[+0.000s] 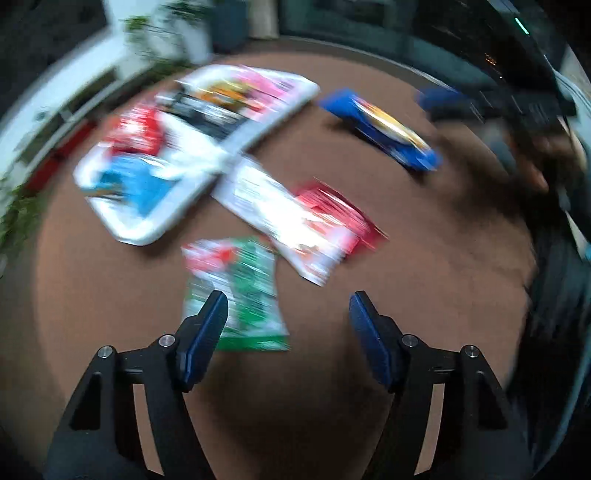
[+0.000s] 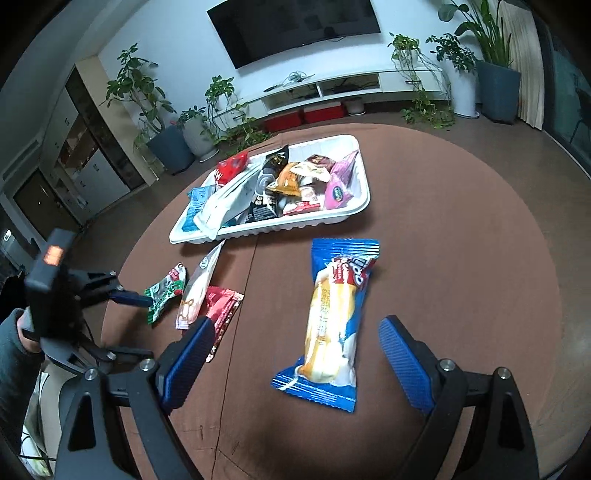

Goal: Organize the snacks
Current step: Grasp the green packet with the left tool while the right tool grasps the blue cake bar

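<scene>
On the round brown table [image 2: 443,258] stands a white tray [image 2: 266,230] holding several snack packets. A long blue packet [image 2: 328,325] lies in front of it. My right gripper [image 2: 297,325] hovers open over that packet's near half, one finger on each side and neither touching it. Further left lie a green packet [image 2: 162,291], a white packet [image 2: 197,288] and a red packet [image 2: 221,306]. The left wrist view is motion-blurred. In it my left gripper [image 1: 288,299] stands open, its left finger over the green packet [image 1: 240,295] and bare table between the pads.
A person's sleeved hand [image 2: 14,332] holds the left gripper at the table's left edge. Beyond the table are potted plants [image 2: 147,96], a low white shelf [image 2: 332,88] and a wall screen [image 2: 295,26]. Bare tabletop lies right of the blue packet.
</scene>
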